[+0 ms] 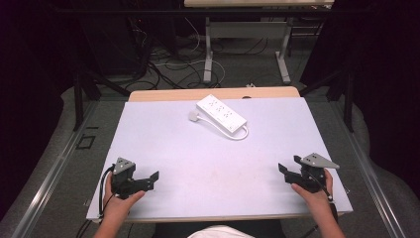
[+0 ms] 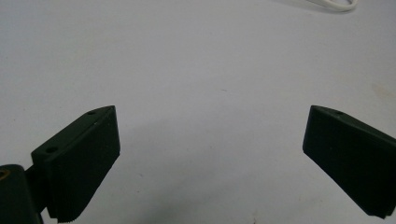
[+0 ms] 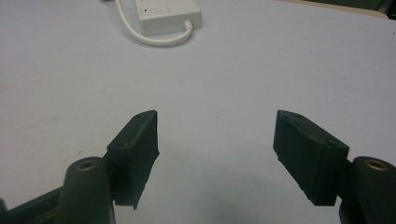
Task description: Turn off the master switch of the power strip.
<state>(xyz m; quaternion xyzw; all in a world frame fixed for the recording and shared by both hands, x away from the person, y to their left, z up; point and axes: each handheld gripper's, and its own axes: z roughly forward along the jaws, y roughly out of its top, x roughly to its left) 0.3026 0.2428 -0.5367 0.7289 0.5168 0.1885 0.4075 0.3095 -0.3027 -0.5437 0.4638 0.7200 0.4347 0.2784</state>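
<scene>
A: Nearest first. What's at the near edge?

B: Two hands come in from the bottom of the high view. The left hand holds the left gripper at about 8 o'clock on the table, the right hand holds the right gripper at about 4 o'clock. Both point inward, toward each other, low over the pale surface.

A: Jaws?

B: Spread wide on both, with bare tabletop between them. The left gripper view and the right gripper view each show two black jaws well apart, clamped on nothing.

A: Any containers?

B: None that I can see. The one loose thing is a white power strip, far out at about 12 o'clock, lying flat and angled, well apart from both grippers.

A: Anything cut off or unclear?

B: In the right gripper view the power strip is cropped at the top; its cord loops out beside its end. In the left gripper view a bit of that cord shows at the top edge. In the high view a small grey plug sits just beside the strip, too small to detail. Beyond the table, cables sprawl on the floor.
</scene>
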